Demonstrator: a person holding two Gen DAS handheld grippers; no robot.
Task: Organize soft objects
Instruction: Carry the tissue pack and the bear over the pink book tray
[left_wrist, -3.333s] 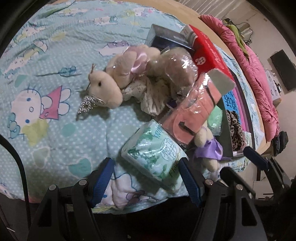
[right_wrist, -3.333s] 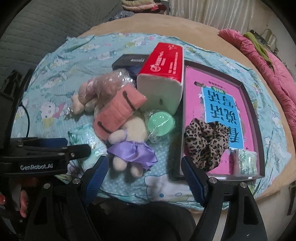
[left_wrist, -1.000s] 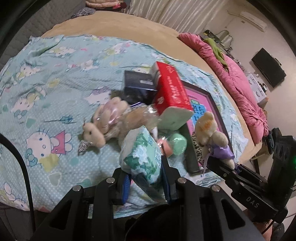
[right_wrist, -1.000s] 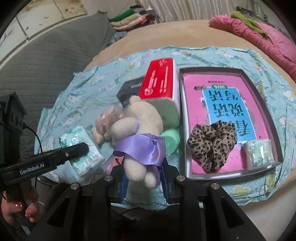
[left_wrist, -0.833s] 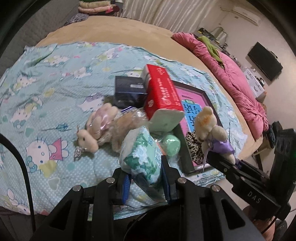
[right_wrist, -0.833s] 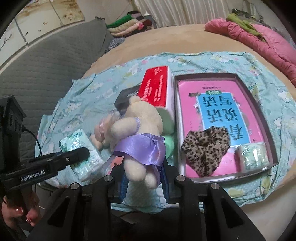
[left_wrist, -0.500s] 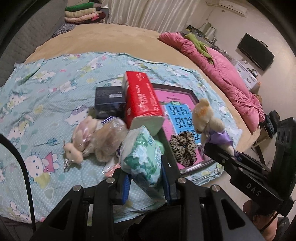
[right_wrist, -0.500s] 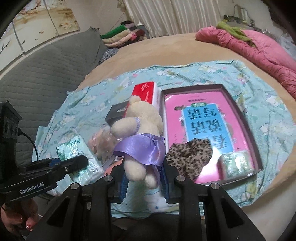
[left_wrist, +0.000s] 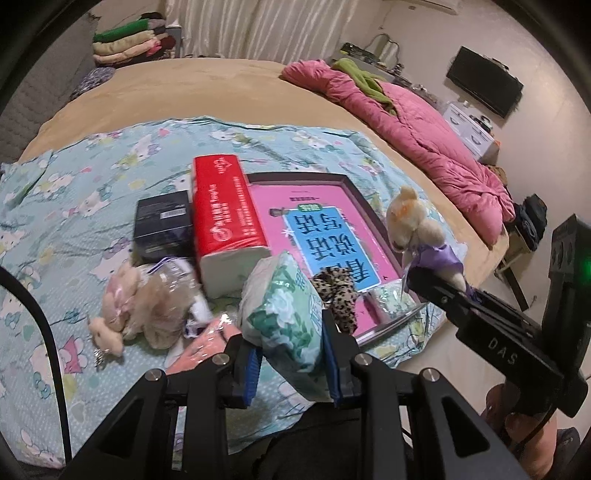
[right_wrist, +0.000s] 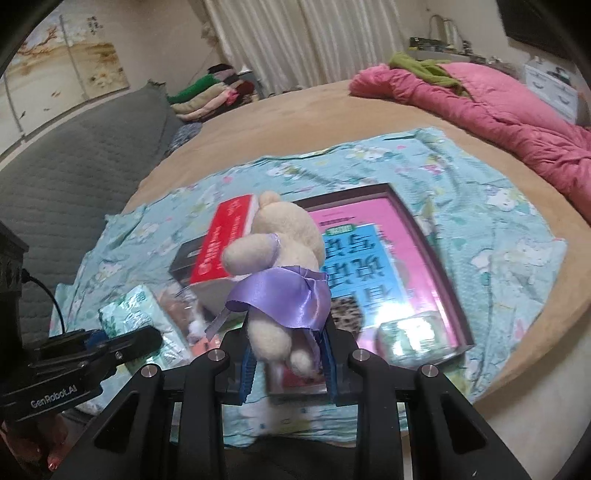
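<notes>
My left gripper (left_wrist: 291, 363) is shut on a green-and-white tissue pack (left_wrist: 286, 314), held above the blue cartoon sheet (left_wrist: 74, 192). My right gripper (right_wrist: 288, 363) is shut on a cream teddy bear in a purple satin skirt (right_wrist: 280, 273), lifted over the pile. That bear (left_wrist: 417, 229) also shows at the right of the left wrist view. The tissue pack (right_wrist: 144, 314) shows at the left of the right wrist view. A dark-rimmed tray with a pink and blue bottom (left_wrist: 354, 192) lies on the sheet and holds a leopard scrunchie (left_wrist: 338, 291) and a small green pack (right_wrist: 413, 338).
A red tissue box (left_wrist: 221, 210) and a black box (left_wrist: 162, 221) stand left of the tray. A wrapped pink plush (left_wrist: 140, 306) and a salmon wrapped item (left_wrist: 199, 347) lie on the sheet. A pink quilt (left_wrist: 406, 118) covers the bed's far right. Folded clothes (left_wrist: 125, 44) lie at the back.
Both grippers have risen and swung right with their loads still gripped. The tray has come nearer the middle of both views, and more of the room shows behind.
</notes>
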